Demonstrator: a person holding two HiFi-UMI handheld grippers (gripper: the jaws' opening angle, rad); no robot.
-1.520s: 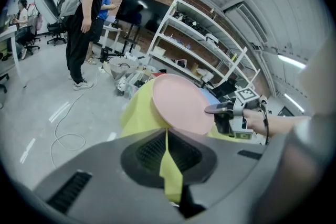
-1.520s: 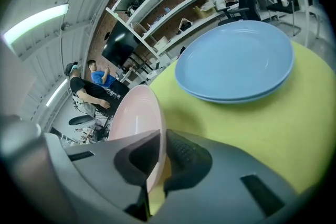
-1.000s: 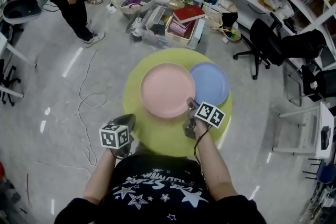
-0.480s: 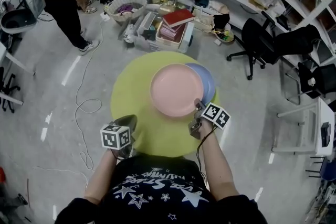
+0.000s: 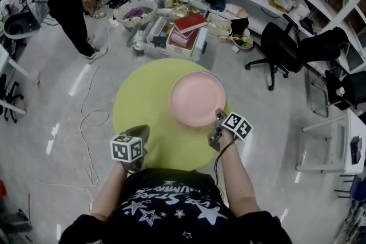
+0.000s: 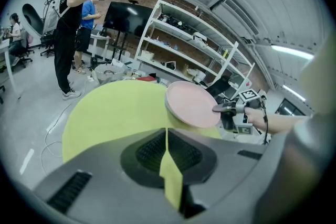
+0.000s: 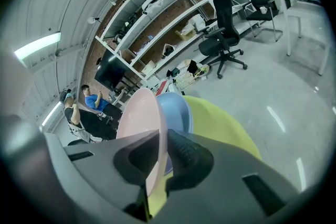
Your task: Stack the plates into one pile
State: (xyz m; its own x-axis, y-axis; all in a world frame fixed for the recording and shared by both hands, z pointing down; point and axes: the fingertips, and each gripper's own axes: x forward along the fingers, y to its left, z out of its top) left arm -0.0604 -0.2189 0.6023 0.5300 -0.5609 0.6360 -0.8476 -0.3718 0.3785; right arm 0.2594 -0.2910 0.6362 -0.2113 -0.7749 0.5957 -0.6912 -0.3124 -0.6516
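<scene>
Right tongs (image 5: pixel 219 116): pinching the near-right rim of the pink plate (image 5: pixel 198 98); the jaws have just eased slightly wider.
Pink plate: covering the blue plate (image 7: pixel 177 112), far right on the yellow bench (image 5: pixel 143 106).
Left tongs (image 6: pixel 167 136): pressed together, empty, near left.
Method: we line up the rims, settle the plate flat, then release.

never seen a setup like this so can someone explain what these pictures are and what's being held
A person holds a two-jaw gripper in each hand. One picture comes from a camera on their head, looking down; the other two come from cameras on the grippers, looking along the jaws. A yellow-green table carries a pink plate over a blue plate. The right gripper clamps the pink plate's rim; its jaws have just opened slightly, rim between them. The left gripper is shut and empty.
</scene>
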